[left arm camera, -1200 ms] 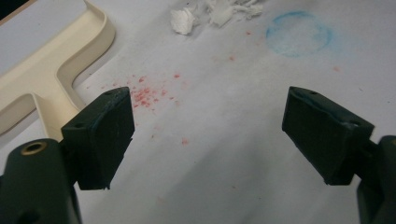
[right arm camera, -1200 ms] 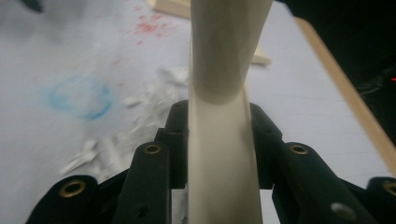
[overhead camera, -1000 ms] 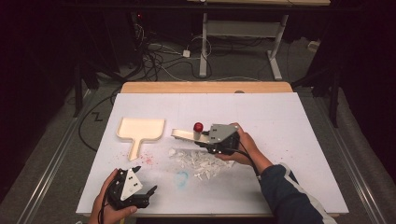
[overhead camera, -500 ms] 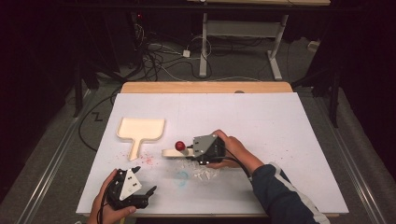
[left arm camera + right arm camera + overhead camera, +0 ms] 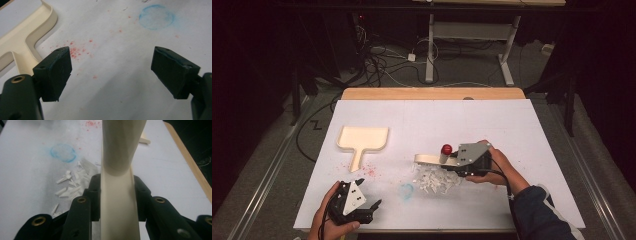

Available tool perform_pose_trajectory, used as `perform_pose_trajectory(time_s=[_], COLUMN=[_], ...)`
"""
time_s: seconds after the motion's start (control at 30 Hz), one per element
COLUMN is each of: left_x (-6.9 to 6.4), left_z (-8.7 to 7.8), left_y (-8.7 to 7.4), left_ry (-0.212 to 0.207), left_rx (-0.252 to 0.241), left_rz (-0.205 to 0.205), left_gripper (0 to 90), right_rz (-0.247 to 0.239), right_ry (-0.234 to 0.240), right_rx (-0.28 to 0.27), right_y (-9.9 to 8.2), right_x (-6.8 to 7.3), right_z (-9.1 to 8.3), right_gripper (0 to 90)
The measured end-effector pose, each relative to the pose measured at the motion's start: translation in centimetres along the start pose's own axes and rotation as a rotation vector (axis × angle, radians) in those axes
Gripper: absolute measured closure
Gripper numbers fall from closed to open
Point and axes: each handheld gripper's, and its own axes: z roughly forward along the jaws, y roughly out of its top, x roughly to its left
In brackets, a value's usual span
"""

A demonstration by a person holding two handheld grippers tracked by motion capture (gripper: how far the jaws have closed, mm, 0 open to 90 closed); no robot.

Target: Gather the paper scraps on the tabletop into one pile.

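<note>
My right gripper (image 5: 453, 162) is shut on the cream handle of a small brush (image 5: 429, 159) with a red knob (image 5: 446, 149), held low over a pile of white paper scraps (image 5: 434, 180). In the right gripper view both jaws press on the handle (image 5: 117, 202), and the scraps (image 5: 72, 185) lie to its left. A cream dustpan (image 5: 362, 137) lies flat at the left of the white sheet. My left gripper (image 5: 369, 192) rests near the front left edge, open and empty (image 5: 112, 67), and points toward the dustpan's handle (image 5: 22, 42).
A blue chalky ring (image 5: 406, 190) marks the sheet between the two grippers. Red specks (image 5: 369, 171) are scattered below the dustpan's handle. A wooden board edge (image 5: 432, 93) runs along the far side of the sheet. Cables and table legs stand on the floor beyond.
My right gripper carried the brush left and toward the person, then back to the right. The scrap pile has shifted slightly. The left gripper has stayed still.
</note>
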Motion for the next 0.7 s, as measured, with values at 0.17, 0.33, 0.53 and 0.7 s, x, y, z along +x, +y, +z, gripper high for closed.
perform_pose_trajectory(time_s=[0.17,0.33,0.53,0.7], left_x=[0.0,0.0,-0.2,-0.5], left_z=[0.1,0.1,-0.1,0.0], left_y=[0.1,0.2,0.3,0.3], left_ry=[-0.001,0.001,0.000,-0.005], left_rx=[-0.002,-0.004,-0.010,-0.007], left_rz=[0.005,0.010,0.015,0.029], left_gripper=[16.1,16.1,16.1,16.1], right_rz=[0.076,0.209,0.327,0.391], right_ry=[-0.068,-0.189,-0.320,-0.348], right_rx=[-0.009,0.004,0.067,0.175], right_y=[-0.7,-1.8,-3.3,-4.8], right_x=[-0.4,-1.0,-0.8,0.2], right_z=[-1.6,-2.8,-3.5,-2.8], right_gripper=[68.0,68.0,68.0,68.0])
